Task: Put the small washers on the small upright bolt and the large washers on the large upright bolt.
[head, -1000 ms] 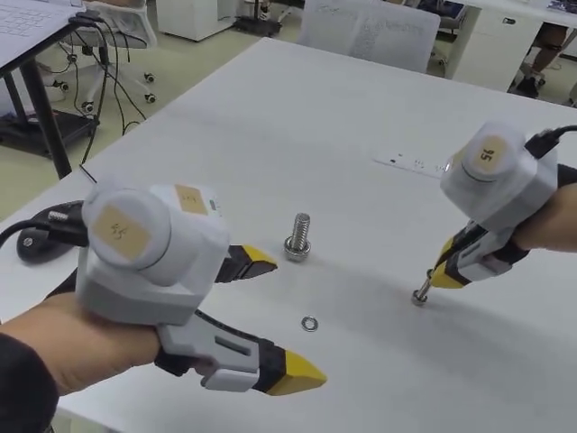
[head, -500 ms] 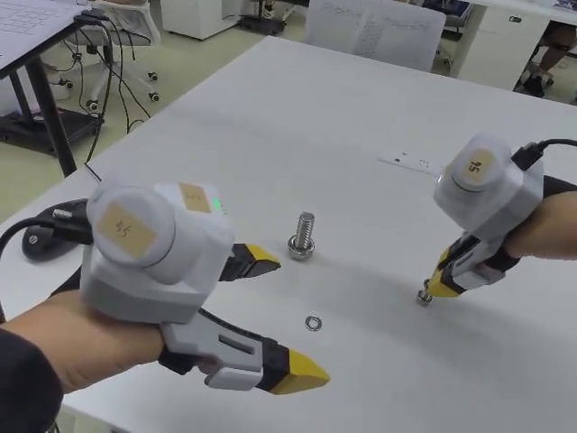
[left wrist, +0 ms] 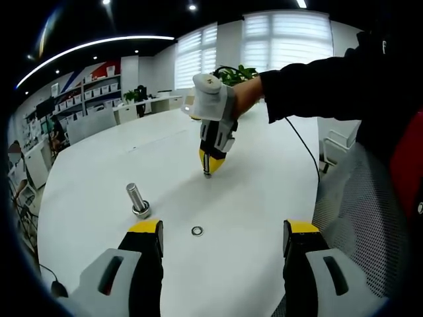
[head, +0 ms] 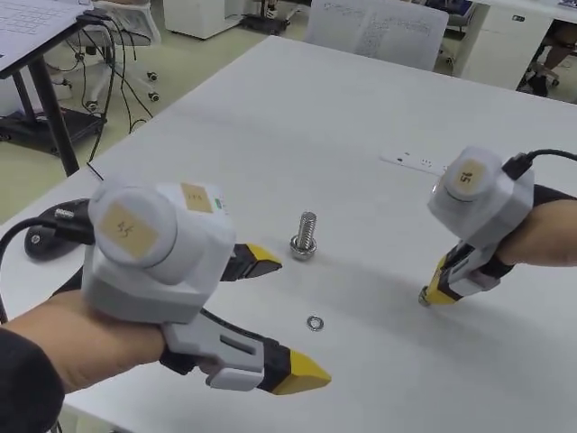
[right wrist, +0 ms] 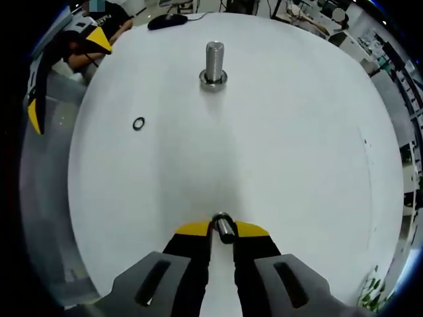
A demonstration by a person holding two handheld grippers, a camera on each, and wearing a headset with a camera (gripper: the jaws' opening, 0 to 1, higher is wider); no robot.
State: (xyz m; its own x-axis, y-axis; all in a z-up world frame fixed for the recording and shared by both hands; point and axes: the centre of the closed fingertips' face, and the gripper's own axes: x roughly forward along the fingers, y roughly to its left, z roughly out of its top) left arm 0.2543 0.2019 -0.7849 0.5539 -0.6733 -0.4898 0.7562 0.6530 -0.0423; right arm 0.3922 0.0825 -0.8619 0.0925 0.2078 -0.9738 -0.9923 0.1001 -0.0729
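The large bolt (head: 304,236) (left wrist: 137,200) (right wrist: 213,65) stands upright mid-table with a ring around its foot. A small washer (head: 315,323) (left wrist: 197,230) (right wrist: 139,123) lies flat in front of it. My left gripper (head: 279,316) (left wrist: 223,231) hovers open near the table's front edge, its yellow tips either side of the washer and short of it. To the right, my right gripper (head: 440,293) (left wrist: 208,168) (right wrist: 223,231) points down at the table, shut on the small bolt (head: 423,296) (right wrist: 223,226), whose lower end touches the tabletop.
A white power strip (head: 410,162) lies on the white table (head: 270,117) behind the right gripper. A black device with a cable (head: 41,239) sits at the table's left edge. A chair (head: 374,32) stands at the far end.
My right gripper has sunk lower over the small bolt, hiding more of it; the bolt stays in place. The left gripper has barely moved.
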